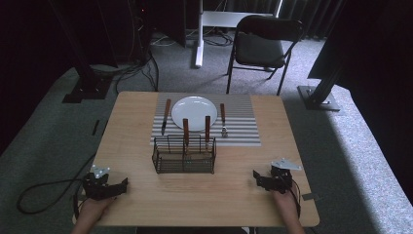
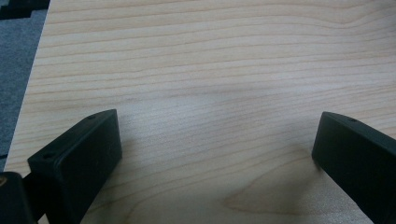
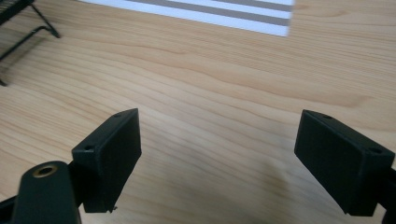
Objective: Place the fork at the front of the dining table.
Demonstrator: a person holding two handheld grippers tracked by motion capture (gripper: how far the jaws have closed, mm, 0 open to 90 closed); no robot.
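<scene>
A white plate (image 1: 194, 112) lies on a grey-and-white striped placemat (image 1: 243, 131) at the far middle of the wooden table (image 1: 146, 204). A wooden-handled knife (image 1: 165, 116) lies left of the plate and a wooden-handled utensil (image 1: 223, 120) right of it. In front of the mat, a black wire basket (image 1: 184, 156) holds two upright wooden-handled utensils (image 1: 185, 130). My left gripper (image 1: 119, 186) (image 2: 215, 135) rests open at the near left corner, over bare wood. My right gripper (image 1: 258, 179) (image 3: 217, 135) sits open at the near right, nothing between its jaws.
The placemat's corner (image 3: 210, 11) and the basket's foot (image 3: 23, 21) lie ahead of my right gripper. A folding chair (image 1: 260, 46) stands beyond the table. Cables (image 1: 44, 192) trail on the grey floor at the left. Bare wood spans the table front between the grippers.
</scene>
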